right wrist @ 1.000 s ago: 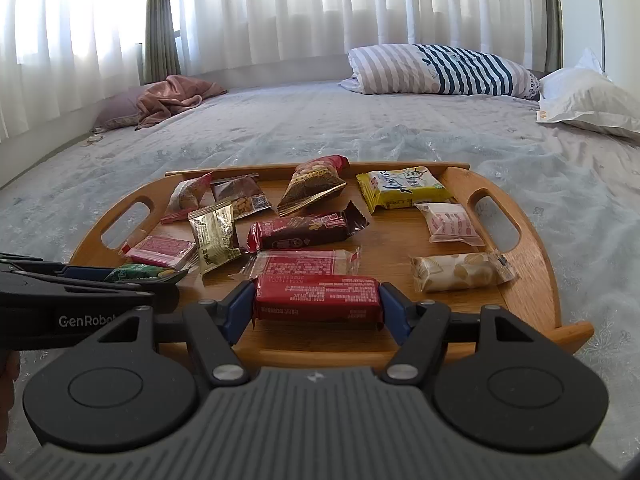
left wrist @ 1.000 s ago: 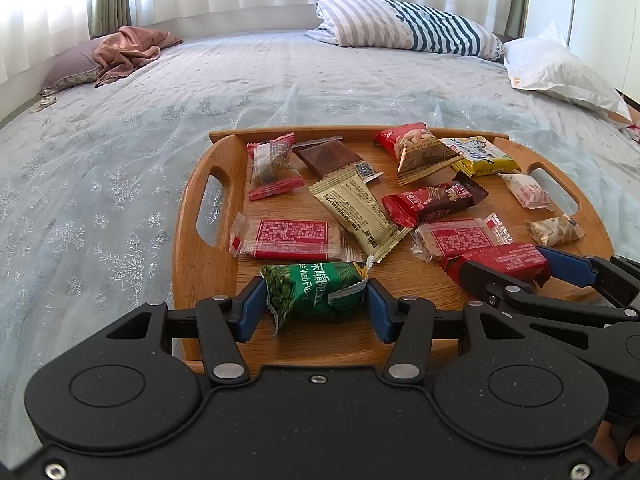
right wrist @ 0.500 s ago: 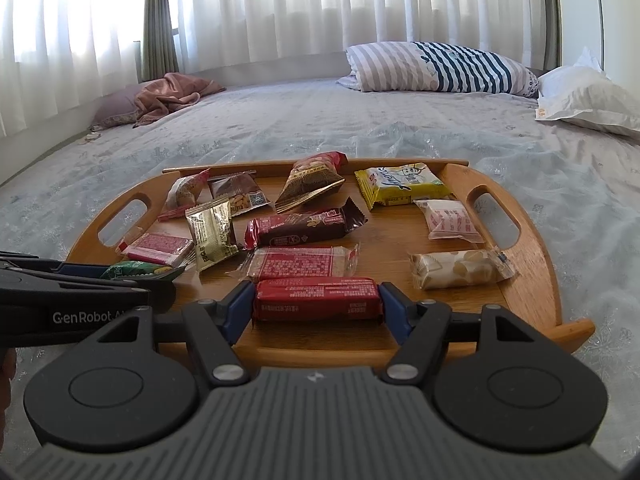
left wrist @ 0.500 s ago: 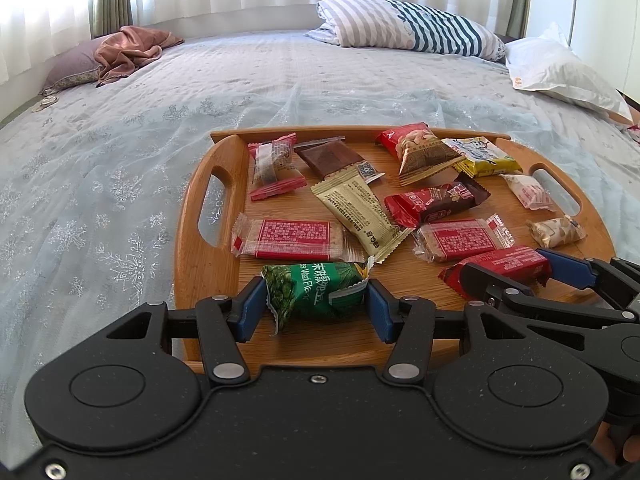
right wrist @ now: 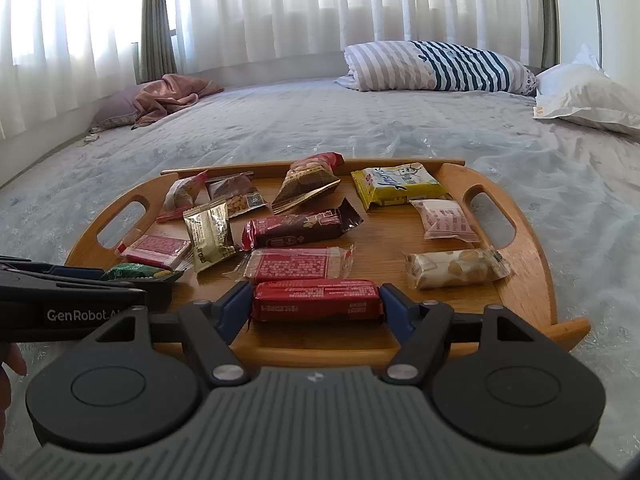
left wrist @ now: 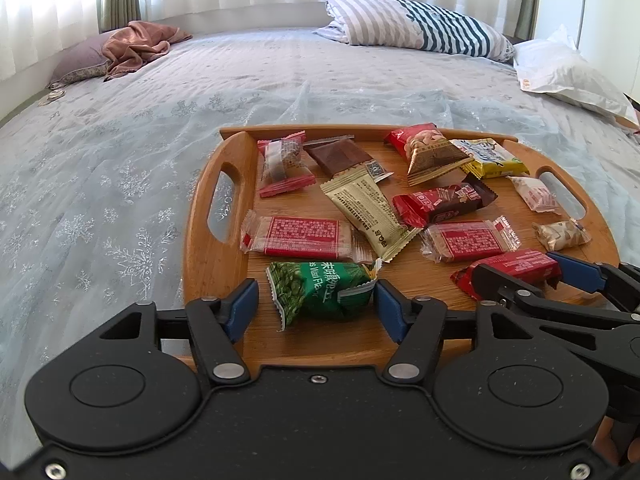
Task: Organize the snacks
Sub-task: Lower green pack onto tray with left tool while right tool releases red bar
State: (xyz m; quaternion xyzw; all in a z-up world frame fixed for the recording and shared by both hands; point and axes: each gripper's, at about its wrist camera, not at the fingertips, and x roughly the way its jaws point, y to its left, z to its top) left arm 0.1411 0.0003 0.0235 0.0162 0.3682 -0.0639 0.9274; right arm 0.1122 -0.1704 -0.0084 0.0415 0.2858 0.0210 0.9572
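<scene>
Early stage: left gripper [left wrist: 312, 306] brackets the green pack [left wrist: 320, 294], pads apart, left one clear of it. Right gripper [right wrist: 316, 306] clamped on the red bar [right wrist: 316, 300]. About ten snacks lie scattered ahead on the tray [left wrist: 212, 256], unsorted

My left wrist camera sits low at the tray's [left wrist: 208, 264] near left corner, looking forward along its fingers toward the pillows [left wrist: 416, 32]. My right wrist camera sits low at the near edge, further right, facing likewise. Both views share the tray [right wrist: 532, 264], bed and curtains; each shows the other gripper at its edge.
</scene>
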